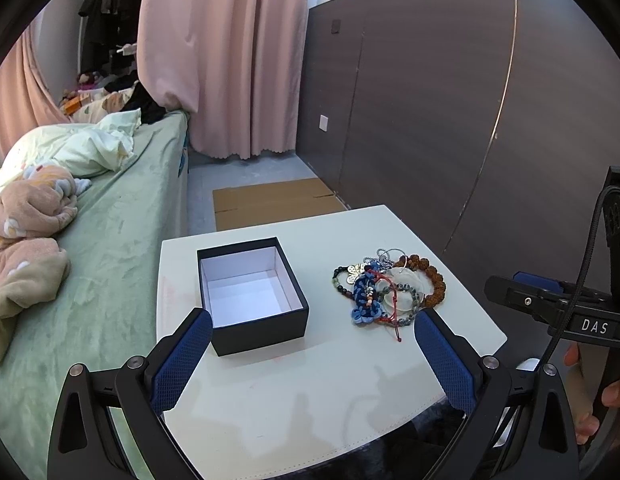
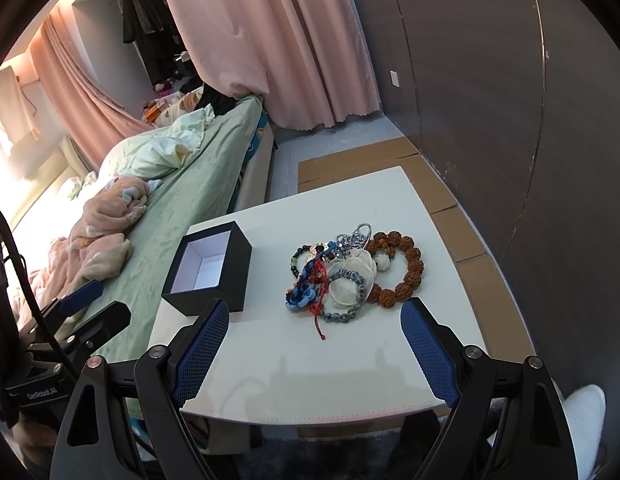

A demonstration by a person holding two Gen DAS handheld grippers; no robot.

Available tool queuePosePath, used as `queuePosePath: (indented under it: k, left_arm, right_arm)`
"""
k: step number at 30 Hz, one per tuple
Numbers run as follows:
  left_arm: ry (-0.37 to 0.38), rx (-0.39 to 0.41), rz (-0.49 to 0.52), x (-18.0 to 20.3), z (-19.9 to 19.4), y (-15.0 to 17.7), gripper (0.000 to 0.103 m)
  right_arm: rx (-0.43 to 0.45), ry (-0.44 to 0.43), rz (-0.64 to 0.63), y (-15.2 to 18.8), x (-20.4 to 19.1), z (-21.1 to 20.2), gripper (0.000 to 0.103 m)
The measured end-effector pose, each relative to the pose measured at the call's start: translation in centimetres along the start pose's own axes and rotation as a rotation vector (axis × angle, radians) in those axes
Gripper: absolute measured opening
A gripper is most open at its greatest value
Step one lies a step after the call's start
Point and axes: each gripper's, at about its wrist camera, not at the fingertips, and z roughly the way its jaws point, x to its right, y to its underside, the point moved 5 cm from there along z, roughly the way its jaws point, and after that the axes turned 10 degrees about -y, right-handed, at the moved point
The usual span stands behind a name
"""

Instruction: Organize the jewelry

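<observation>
Both pairs of jaws stand wide apart and hold nothing: the left gripper (image 1: pixel 313 356) hangs over the near part of the white bench (image 1: pixel 310 400), and the right gripper (image 2: pixel 314 350) hangs over the same near edge, its blue pads (image 2: pixel 428 350) clear of everything.

Readable writing is scarce. White letters "DAS" sit on the black body of the right gripper as seen at the edge of the left wrist view, and "GenRobot.AI" is printed on the left gripper's black body (image 2: pixel 41 394) in the right wrist view.

A heap of jewelry (image 1: pixel 390 290) lies on the right half of the bench, well apart from both grippers. It is a tangle rather than a line, so it has no clear long axis; only a red cord (image 2: pixel 320 320) trails out of it toward the near edge. In the heap are a ring of knobbly brown seed beads (image 2: pixel 398 270) on the right, a blue knotted cord bracelet (image 2: pixel 303 294) on the left, a grey-green bead bracelet (image 2: pixel 348 296), a dark bead bracelet, silver chain at the far side, and pale shell-like discs (image 2: pixel 352 268) underneath.

Left of the heap stands an open black box (image 1: pixel 251 296) with a white lining, upright, its long side running away from the near edge.
</observation>
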Motion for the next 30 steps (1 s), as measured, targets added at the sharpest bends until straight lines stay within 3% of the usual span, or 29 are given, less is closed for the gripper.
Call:
queuePosePath:
  k: [24,30]
  left_arm:
    - [0.006,0.024,-0.012,-0.2,0.3,-0.9,0.101]
    - [0.03,-0.012,-0.018,0.3,2.2,-1.5,0.101]
  right_arm:
    - [0.001,-0.003,0.005,-0.7,0.8,0.4,0.088]
    - [0.006,-0.013,0.094,-2.1,2.6,0.3,0.088]
